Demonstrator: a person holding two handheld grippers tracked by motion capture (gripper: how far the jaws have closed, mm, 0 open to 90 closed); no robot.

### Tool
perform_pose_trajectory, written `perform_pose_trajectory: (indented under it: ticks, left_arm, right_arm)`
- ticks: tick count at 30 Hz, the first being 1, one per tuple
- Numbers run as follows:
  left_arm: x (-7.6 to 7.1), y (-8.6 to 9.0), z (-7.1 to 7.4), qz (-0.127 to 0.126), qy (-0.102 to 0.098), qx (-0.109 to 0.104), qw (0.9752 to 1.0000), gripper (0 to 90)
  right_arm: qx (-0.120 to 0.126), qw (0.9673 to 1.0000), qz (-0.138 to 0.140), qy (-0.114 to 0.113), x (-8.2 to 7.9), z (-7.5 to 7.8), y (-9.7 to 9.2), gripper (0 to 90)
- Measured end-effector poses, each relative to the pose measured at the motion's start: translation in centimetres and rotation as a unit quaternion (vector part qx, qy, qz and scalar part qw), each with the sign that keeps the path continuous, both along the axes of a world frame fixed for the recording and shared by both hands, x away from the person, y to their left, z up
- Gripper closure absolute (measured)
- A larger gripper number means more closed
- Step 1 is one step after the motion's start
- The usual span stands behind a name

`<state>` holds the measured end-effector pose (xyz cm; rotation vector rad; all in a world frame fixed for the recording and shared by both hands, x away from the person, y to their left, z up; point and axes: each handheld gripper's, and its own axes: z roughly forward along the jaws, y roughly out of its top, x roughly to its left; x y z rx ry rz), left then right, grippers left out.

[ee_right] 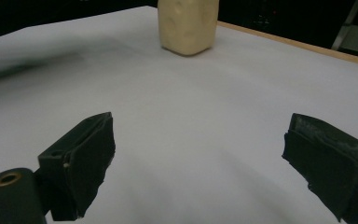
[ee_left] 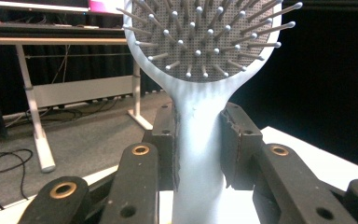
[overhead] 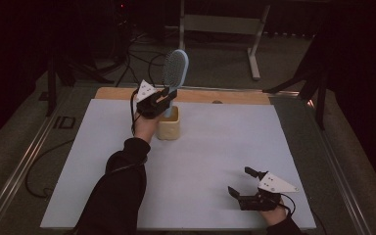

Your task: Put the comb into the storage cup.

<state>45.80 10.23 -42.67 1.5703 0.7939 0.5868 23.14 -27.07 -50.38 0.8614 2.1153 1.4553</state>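
Note:
A light blue hairbrush (overhead: pixel 175 68) stands upright, bristle head up, with its handle reaching down into a cream square cup (overhead: pixel 170 128) at the back middle of the white table. My left gripper (overhead: pixel 169 96) is shut on the handle just above the cup's rim. In the left gripper view the handle (ee_left: pixel 198 154) is pinched between both black pads, the bristled head (ee_left: pixel 205 32) above. My right gripper (overhead: pixel 240 181) rests open near the front right of the table, nothing between its jaws. The right gripper view has the cup (ee_right: pixel 187 25) far ahead.
The white table sheet (overhead: pixel 210 147) has a wooden strip (overhead: pixel 235 97) along its back edge. A metal frame (overhead: pixel 225 24) and cables (overhead: pixel 137 54) lie on the floor beyond. Dark stands flank the table on both sides.

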Motion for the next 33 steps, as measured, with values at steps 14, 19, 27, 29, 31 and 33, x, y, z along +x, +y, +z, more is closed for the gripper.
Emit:
perform_pose_trajectory:
  ticks: [14,19,27,29,31,33]
  left_arm:
    - [0.1,0.3,-2.0,0.011,0.024,-0.008,0.9996,70.0]
    - [0.0,0.0,-2.4,0.012,0.024,0.006,0.9996,69.9]
    - [-0.5,-0.2,-2.8,0.020,0.026,0.016,0.9993,69.7]
    - [-0.6,-0.3,-2.9,0.027,0.026,0.024,0.9990,69.6]
    - [-0.7,-0.4,-3.0,0.029,0.026,0.032,0.9987,69.4]
    - [-0.8,-0.5,-3.2,0.031,0.026,0.032,0.9987,69.4]
  right_arm:
    - [0.003,1.0000,0.001,-0.001,0.0,0.0,0.0,8.7]
    - [0.002,1.0000,0.001,-0.001,0.0,0.0,0.0,8.7]
    - [0.000,1.0000,0.001,-0.001,0.0,0.0,0.0,8.7]
    - [0.001,1.0000,0.001,-0.001,0.0,0.0,0.1,8.7]
    - [0.000,1.0000,0.001,-0.001,0.0,0.0,0.1,8.7]
    - [0.001,1.0000,0.002,-0.001,0.0,0.0,0.1,8.7]
